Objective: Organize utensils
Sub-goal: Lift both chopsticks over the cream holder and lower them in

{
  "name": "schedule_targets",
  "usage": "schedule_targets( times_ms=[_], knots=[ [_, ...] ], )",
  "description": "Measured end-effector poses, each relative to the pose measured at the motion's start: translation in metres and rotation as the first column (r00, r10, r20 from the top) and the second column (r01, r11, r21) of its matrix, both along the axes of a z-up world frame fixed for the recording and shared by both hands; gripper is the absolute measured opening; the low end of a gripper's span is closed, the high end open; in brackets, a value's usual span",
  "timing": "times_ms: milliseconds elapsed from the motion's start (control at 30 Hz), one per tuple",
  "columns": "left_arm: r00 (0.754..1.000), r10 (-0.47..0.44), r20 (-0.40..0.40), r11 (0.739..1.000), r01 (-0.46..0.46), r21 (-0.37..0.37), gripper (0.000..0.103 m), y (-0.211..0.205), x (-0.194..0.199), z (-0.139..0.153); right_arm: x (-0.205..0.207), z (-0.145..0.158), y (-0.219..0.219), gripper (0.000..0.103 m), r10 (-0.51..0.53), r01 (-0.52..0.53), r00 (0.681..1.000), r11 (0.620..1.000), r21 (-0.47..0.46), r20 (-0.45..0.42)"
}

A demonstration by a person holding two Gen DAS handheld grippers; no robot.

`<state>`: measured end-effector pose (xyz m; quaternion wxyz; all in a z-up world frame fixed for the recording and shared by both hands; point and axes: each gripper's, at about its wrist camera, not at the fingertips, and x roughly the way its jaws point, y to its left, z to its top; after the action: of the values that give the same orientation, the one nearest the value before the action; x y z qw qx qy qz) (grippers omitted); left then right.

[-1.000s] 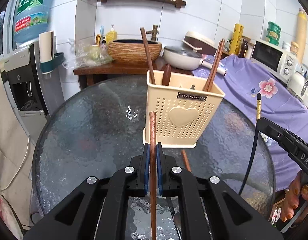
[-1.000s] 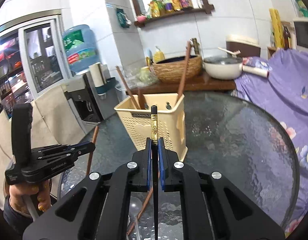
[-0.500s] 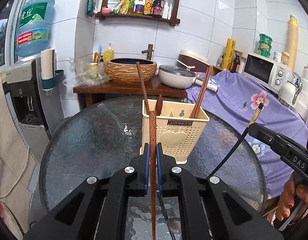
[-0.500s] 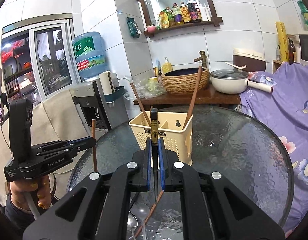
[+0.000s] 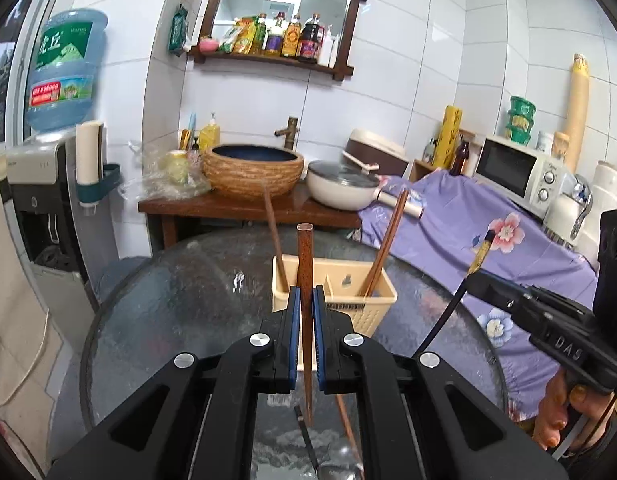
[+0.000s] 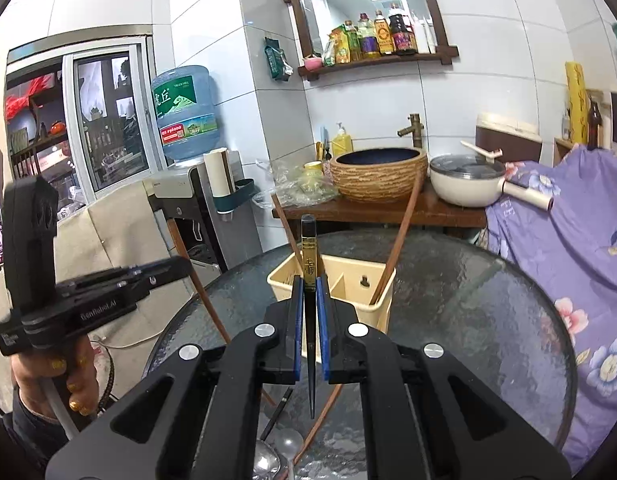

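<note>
A cream perforated utensil holder (image 5: 372,300) stands on the round glass table (image 5: 180,304) with two brown chopsticks (image 5: 382,250) leaning in it. My left gripper (image 5: 306,304) is shut on a brown wooden chopstick (image 5: 305,264), held upright, raised above the table before the holder. My right gripper (image 6: 310,292) is shut on a black chopstick with a gold band (image 6: 309,256), also upright, near the holder (image 6: 348,280). Each gripper shows in the other's view: the right one (image 5: 548,320) and the left one (image 6: 88,296).
A brown chopstick (image 5: 348,424), a metal spoon (image 5: 332,472) and a dark utensil (image 5: 304,436) lie on the table close under the grippers. Behind the table are a wooden stand with a woven basin (image 5: 252,168), a white pan (image 5: 340,188), a water dispenser (image 5: 40,184) and purple cloth (image 5: 468,232).
Both grippers have lifted and drawn back with their chopsticks. The holder now sits lower and farther away in both views.
</note>
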<state>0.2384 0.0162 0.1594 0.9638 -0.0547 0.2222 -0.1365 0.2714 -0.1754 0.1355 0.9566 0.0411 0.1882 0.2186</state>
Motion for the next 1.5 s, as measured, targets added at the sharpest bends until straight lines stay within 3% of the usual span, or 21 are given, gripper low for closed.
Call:
schedule_targets(
  times_ms=[200,367,533,833,1200,1500],
  knots=[
    [0.999,-0.013,0.036,1.000,0.014,-0.026,0.006,-0.004,0.019,0.046,0.014,0.043,0.003,0.007,-0.010,0.010,0.999,1.000,0.000,0.031],
    [0.998,-0.012,0.069,0.996,0.018,-0.088,0.006,-0.001,0.036,0.089,0.025,0.084,0.004,0.007,-0.038,0.037,0.996,0.999,0.006,0.083],
    [0.991,0.062,0.120,0.991,-0.047,-0.123,0.006,0.000,0.055,0.110,0.040,0.105,0.006,0.007,-0.084,0.083,0.988,0.996,0.007,0.132],
    [0.985,0.155,0.078,0.986,-0.149,-0.081,0.006,-0.011,0.094,0.071,0.079,0.068,0.003,0.007,-0.152,0.153,0.985,0.988,-0.004,0.085],
    [0.989,0.146,-0.033,0.989,-0.147,-0.025,0.006,-0.019,0.111,0.006,0.100,0.006,0.002,0.007,-0.164,0.164,0.986,0.986,-0.027,-0.003],
    [0.986,0.148,-0.082,0.989,-0.146,0.027,0.006,-0.025,0.120,-0.022,0.105,-0.013,0.002,0.007,-0.174,0.174,0.984,0.984,-0.032,-0.023]
  ],
)
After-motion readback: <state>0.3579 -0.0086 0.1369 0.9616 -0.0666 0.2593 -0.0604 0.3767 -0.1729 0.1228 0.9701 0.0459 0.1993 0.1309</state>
